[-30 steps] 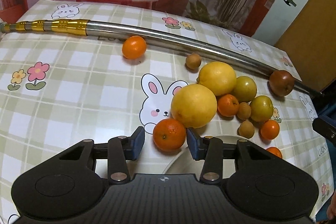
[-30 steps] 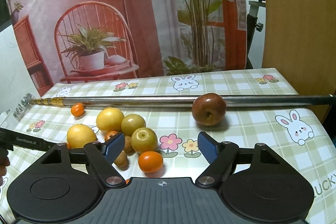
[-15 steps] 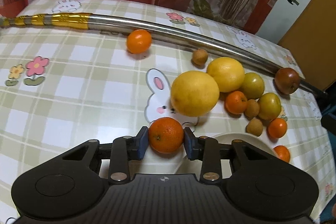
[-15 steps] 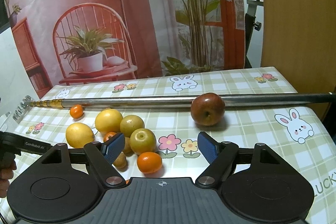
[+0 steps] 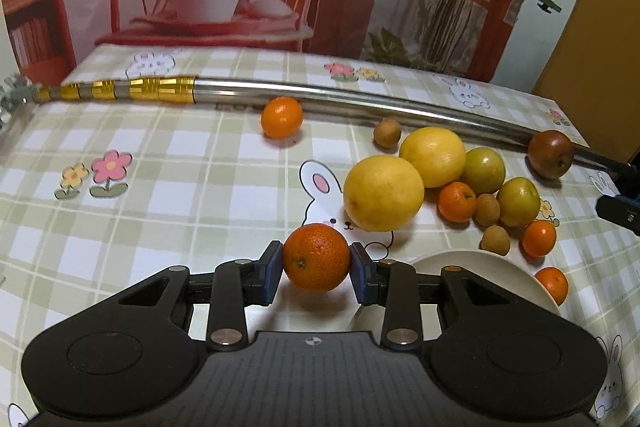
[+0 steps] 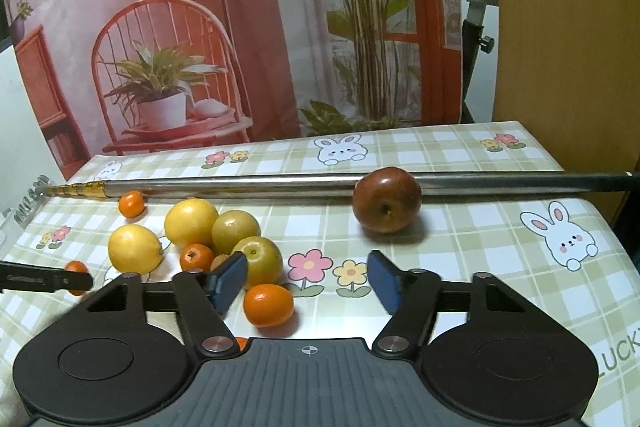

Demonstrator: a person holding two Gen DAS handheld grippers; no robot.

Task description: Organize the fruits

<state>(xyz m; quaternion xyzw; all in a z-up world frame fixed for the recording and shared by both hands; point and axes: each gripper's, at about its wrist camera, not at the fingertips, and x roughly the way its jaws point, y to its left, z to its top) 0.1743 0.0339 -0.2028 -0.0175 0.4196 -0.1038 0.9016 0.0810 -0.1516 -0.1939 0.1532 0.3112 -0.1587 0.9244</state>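
Observation:
My left gripper (image 5: 316, 269) is shut on an orange mandarin (image 5: 316, 257) and holds it above the checked tablecloth, left of a white plate (image 5: 460, 269). Beyond it lie two yellow lemons (image 5: 383, 191), two green plums (image 5: 483, 171), small mandarins (image 5: 457, 201) and brown longans (image 5: 495, 239). Another mandarin (image 5: 281, 117) sits alone by the pole. My right gripper (image 6: 306, 281) is open and empty over the cloth; a mandarin (image 6: 268, 305) lies near its left finger. A dark red apple (image 6: 386, 205) rests against the pole ahead.
A long steel pole (image 5: 340, 101) with a gold end (image 5: 120, 91) lies across the far side of the table; it also shows in the right wrist view (image 6: 240, 187). A printed backdrop stands behind the table. The table's right edge is near the apple.
My left gripper closed on the mandarin and lifted it off the cloth. The right gripper stayed open and barely moved.

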